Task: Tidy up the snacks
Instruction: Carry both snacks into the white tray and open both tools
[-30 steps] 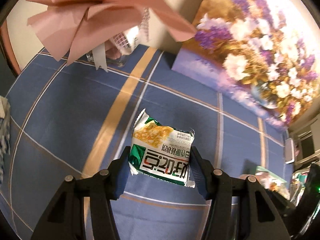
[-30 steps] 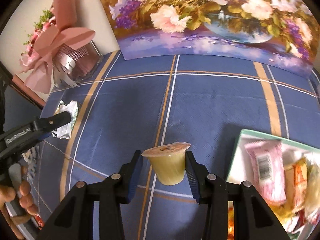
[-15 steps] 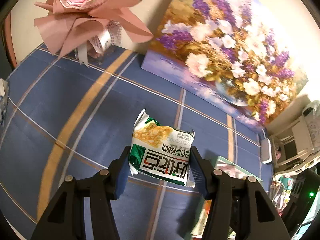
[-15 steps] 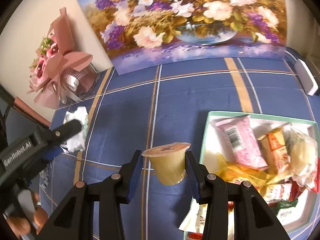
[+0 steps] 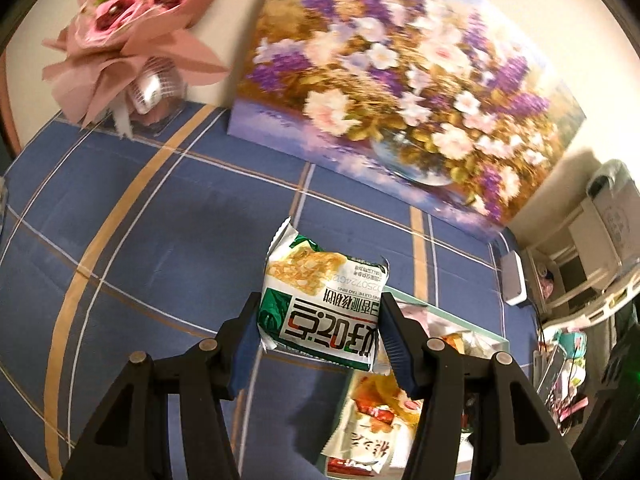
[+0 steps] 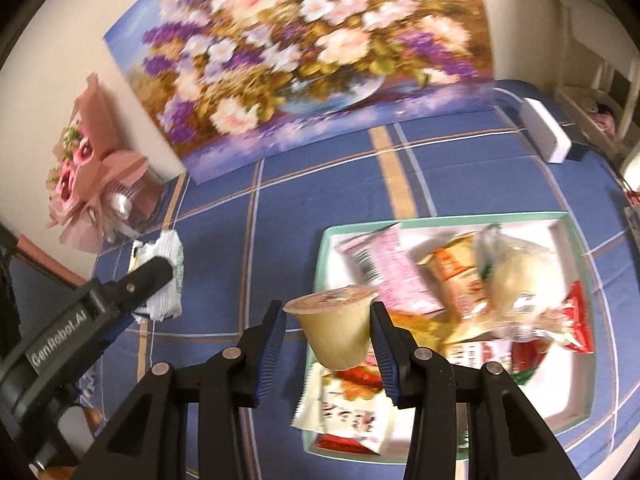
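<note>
My left gripper [image 5: 320, 318] is shut on a green and white snack packet [image 5: 324, 304], which it holds in the air over the blue checked cloth, just left of the tray. The mint-rimmed white tray [image 6: 440, 219] holds several wrapped snacks; its far rim [image 5: 468, 318] shows behind the left gripper's right finger. My right gripper [image 6: 327, 320] is shut on a pale yellow jelly cup [image 6: 340, 336] with a foil lid, above the tray's near-left corner. In the right wrist view the left gripper [image 6: 160, 284] and its packet [image 6: 170, 252] hang at the left.
A large floral painting [image 6: 312, 60] leans on the wall at the back. A pink bouquet [image 6: 88, 172] stands at the back left. A white box [image 6: 548, 136] lies at the table's right edge, with white shelving [image 5: 592, 248] beyond it.
Both grippers have travelled right and upward with their loads still held. The tray has come much further into both views, and the bouquet has slid off to the left.
</note>
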